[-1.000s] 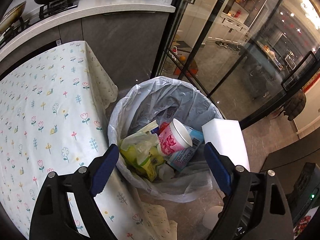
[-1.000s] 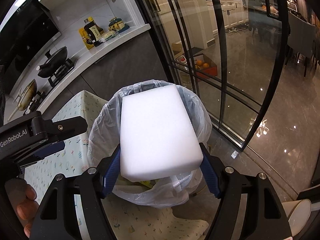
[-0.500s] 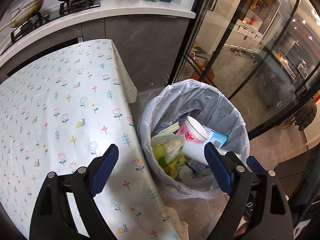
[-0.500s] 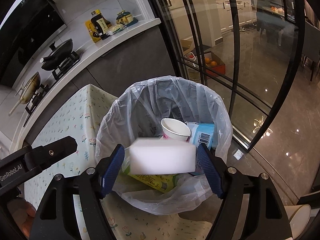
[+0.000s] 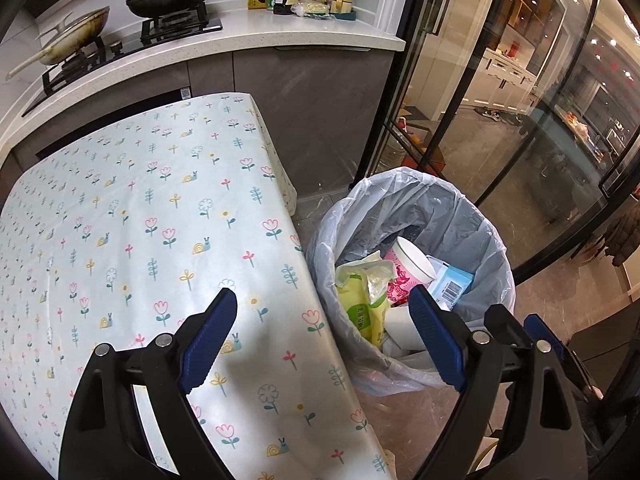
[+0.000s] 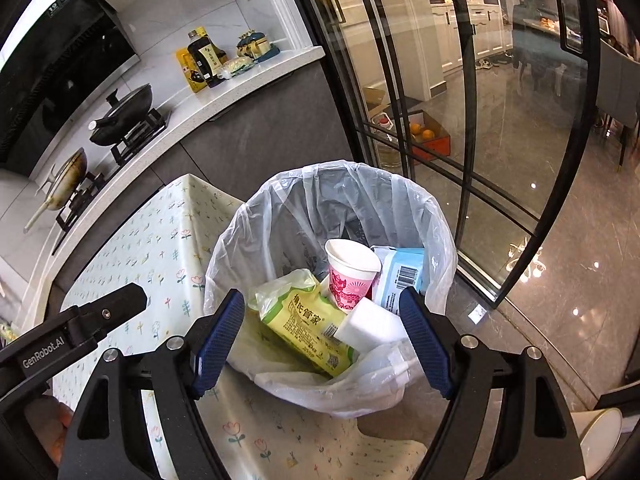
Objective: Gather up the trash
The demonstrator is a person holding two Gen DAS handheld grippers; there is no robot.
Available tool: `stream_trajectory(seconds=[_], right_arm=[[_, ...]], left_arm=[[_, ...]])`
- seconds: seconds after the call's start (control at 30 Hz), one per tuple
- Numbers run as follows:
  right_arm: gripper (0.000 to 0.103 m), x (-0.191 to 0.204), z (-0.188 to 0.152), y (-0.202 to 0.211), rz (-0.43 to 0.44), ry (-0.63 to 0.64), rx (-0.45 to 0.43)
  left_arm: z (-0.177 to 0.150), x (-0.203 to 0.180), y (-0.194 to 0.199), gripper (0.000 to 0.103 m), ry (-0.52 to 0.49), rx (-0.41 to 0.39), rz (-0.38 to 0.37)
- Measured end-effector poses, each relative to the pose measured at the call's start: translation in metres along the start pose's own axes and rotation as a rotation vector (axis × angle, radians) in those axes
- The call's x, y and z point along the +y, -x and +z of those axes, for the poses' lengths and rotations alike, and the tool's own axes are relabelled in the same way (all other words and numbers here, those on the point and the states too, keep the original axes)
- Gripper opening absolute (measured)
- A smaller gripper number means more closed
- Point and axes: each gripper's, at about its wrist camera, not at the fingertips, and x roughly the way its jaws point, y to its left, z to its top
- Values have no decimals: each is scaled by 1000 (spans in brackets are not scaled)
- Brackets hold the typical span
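Note:
A trash bin with a clear plastic liner (image 6: 280, 208) stands on the floor beside the table. Inside lie a white foam block (image 6: 370, 326), a pink paper cup (image 6: 352, 270), a yellow-green packet (image 6: 304, 316) and a blue-white pack (image 6: 402, 276). My right gripper (image 6: 322, 334) is open and empty just above the bin's near rim. My left gripper (image 5: 324, 340) is open and empty over the table edge, left of the bin's liner (image 5: 460, 216). The cup (image 5: 412, 262), the packet (image 5: 360, 304) and the foam block (image 5: 400, 326) show there too.
The table has a flowered cloth (image 5: 140, 220). A kitchen counter (image 5: 256, 32) with pans and bottles runs behind it. Black-framed glass doors (image 6: 472, 120) stand right of the bin. A pale cup (image 6: 600, 436) sits on the floor at the lower right.
My right gripper opened and let go of the white foam block, which fell into the bin. My left gripper moved left, from over the bin to over the table edge.

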Motion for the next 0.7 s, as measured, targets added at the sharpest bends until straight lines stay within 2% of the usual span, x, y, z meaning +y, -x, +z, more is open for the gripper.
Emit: stream_trajectory(seconds=[0.23,0.3,0.7], right_arm=[[77,2,-12,14,5,13,3],[77,4,-16,17,7,20,6],[78,11,-40,39,-18,103,14]], left_arm=[[-12,6,11,84,-10,-9,23],[-17,8,14,88,-4,-8,27],[-43,12,35,88,-29,-37,85]])
